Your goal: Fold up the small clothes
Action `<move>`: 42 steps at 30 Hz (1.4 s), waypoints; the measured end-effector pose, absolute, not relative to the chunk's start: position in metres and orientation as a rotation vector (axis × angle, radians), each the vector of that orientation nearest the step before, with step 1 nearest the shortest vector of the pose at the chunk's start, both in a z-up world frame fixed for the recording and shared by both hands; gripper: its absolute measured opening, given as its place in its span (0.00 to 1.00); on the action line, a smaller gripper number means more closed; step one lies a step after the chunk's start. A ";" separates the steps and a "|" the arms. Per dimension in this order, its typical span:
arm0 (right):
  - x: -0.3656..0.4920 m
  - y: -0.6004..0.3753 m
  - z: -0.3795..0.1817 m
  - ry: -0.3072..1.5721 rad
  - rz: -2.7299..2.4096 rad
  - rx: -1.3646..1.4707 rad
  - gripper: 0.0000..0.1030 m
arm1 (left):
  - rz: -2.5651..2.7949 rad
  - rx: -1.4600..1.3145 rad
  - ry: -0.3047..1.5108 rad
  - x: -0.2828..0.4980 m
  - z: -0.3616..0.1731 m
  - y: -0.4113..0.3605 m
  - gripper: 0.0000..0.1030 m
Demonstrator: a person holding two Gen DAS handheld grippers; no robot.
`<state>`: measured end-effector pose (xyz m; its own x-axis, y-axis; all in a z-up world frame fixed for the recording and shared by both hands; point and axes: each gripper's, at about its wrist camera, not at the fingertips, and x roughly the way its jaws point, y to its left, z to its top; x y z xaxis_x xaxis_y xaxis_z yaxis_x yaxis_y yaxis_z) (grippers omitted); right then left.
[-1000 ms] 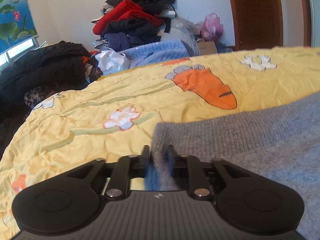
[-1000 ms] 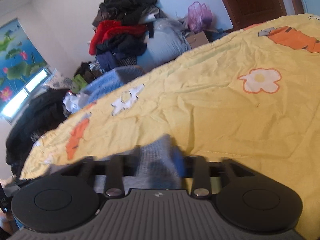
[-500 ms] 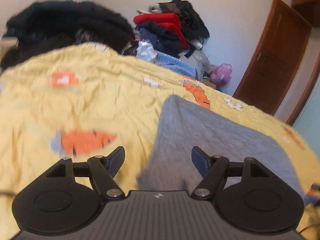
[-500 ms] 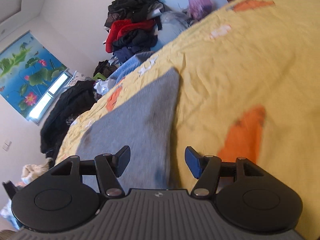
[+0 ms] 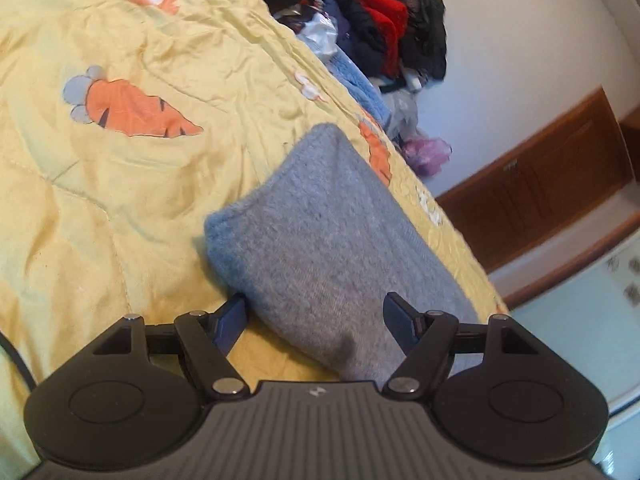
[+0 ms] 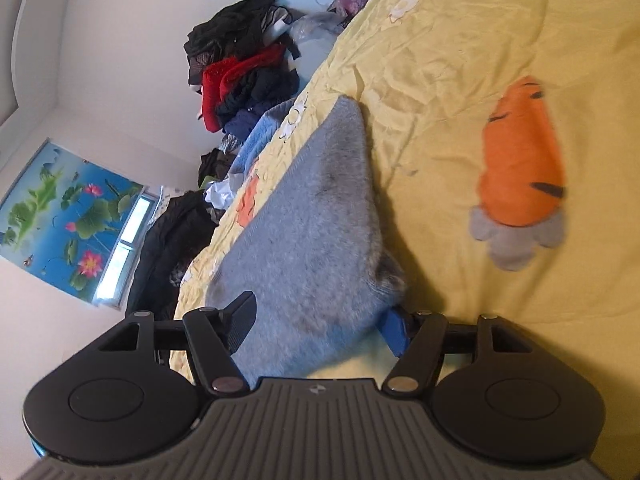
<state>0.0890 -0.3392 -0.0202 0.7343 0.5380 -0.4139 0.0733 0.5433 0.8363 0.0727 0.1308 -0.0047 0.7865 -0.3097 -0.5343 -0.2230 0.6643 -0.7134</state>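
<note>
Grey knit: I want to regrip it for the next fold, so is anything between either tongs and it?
Nothing visible. The grey knit lies on the yellow quilt and already runs between the open fingers of the left tongs and the right tongs.

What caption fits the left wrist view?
Open left gripper over a folded grey knit on a yellow carrot-print bedspread.

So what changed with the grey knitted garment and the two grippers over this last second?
Both grippers let go. A second ago the left gripper and right gripper were each pinched on an edge of the grey knitted garment; their jaws have just been opening and now straddle it without pressing. Both views rolled. The garment lies folded on the yellow carrot-print quilt, which stayed put.
</note>
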 end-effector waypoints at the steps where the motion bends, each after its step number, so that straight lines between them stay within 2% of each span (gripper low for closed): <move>1: 0.093 -0.334 -0.021 0.709 0.303 0.968 0.66 | -0.049 -0.893 0.687 0.075 -0.006 0.134 0.72; 6: 0.111 -0.320 -0.023 0.694 0.320 0.977 0.66 | -0.020 -0.939 0.673 0.083 -0.007 0.140 0.69; 8: 0.114 -0.318 -0.024 0.701 0.334 0.989 0.66 | -0.008 -0.908 0.665 0.085 -0.004 0.138 0.54; 10: 0.114 -0.318 -0.024 0.693 0.340 0.994 0.65 | -0.006 -0.889 0.680 0.088 -0.007 0.136 0.53; 12: 0.116 -0.318 -0.026 0.691 0.336 1.008 0.61 | 0.021 -0.861 0.680 0.089 -0.008 0.134 0.37; 13: 0.118 -0.317 -0.026 0.695 0.325 1.012 0.57 | 0.046 -0.844 0.693 0.090 -0.009 0.134 0.21; 14: 0.121 -0.317 -0.029 0.708 0.307 1.019 0.47 | 0.061 -0.848 0.705 0.092 -0.011 0.135 0.10; 15: 0.124 -0.318 -0.032 0.727 0.292 1.034 0.35 | 0.057 -0.863 0.714 0.094 -0.012 0.137 0.09; 16: 0.128 -0.318 -0.036 0.744 0.285 1.046 0.29 | 0.055 -0.863 0.719 0.094 -0.012 0.137 0.08; 17: 0.131 -0.320 -0.040 0.753 0.277 1.058 0.16 | 0.054 -0.849 0.716 0.095 -0.009 0.137 0.06; 18: 0.132 -0.321 -0.042 0.752 0.268 1.067 0.15 | 0.055 -0.831 0.706 0.094 -0.004 0.137 0.06; 25: 0.125 -0.320 0.000 0.644 0.364 0.999 0.14 | -0.014 -0.777 0.592 0.075 0.042 0.133 0.04; 30: 0.100 -0.327 0.023 0.637 0.447 0.979 0.14 | -0.087 -0.760 0.553 0.038 0.064 0.130 0.04; 34: 0.056 -0.334 0.022 0.678 0.478 0.980 0.14 | -0.075 -0.734 0.585 -0.002 0.059 0.135 0.04; 38: 0.016 -0.347 -0.002 0.743 0.449 1.026 0.15 | -0.040 -0.727 0.679 -0.033 0.028 0.142 0.04; 40: 0.006 -0.346 -0.018 0.793 0.434 1.012 0.19 | -0.041 -0.679 0.737 -0.034 0.011 0.140 0.05; 42: 0.000 -0.345 -0.025 0.818 0.355 0.939 0.37 | -0.028 -0.603 0.780 -0.035 0.002 0.136 0.06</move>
<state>0.0003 -0.3448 -0.0252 0.6549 0.5969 -0.4635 0.0698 0.5629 0.8236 -0.0351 0.1355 0.0020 0.7192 -0.2404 -0.6519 -0.1930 0.8322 -0.5198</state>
